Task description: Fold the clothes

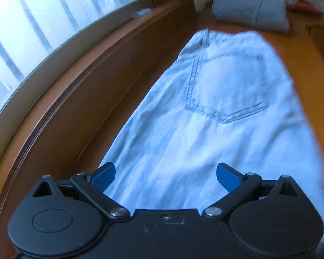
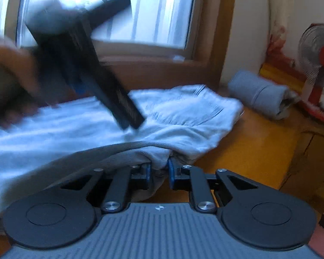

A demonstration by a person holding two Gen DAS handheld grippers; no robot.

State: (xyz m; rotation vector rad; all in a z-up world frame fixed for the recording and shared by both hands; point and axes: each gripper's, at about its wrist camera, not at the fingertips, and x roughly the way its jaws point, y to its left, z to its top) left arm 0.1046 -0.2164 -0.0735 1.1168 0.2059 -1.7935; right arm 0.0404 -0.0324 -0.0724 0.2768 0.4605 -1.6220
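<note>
The left gripper (image 1: 165, 176) hangs over the jeans (image 1: 216, 112) with jaws wide apart, gripping nothing. The right gripper (image 2: 159, 172) is clamped on the jeans' edge, spread on the wooden surface (image 1: 302, 49).

A large window (image 2: 110, 10) in a brown wooden frame (image 1: 80, 69) lets in pale daylight through vertical bars. Below it runs an orange-brown wooden bench (image 2: 259, 151). To the right of the window stands a cream wall (image 2: 248, 21), and further right a red-centred fan (image 2: 321, 58).
</note>
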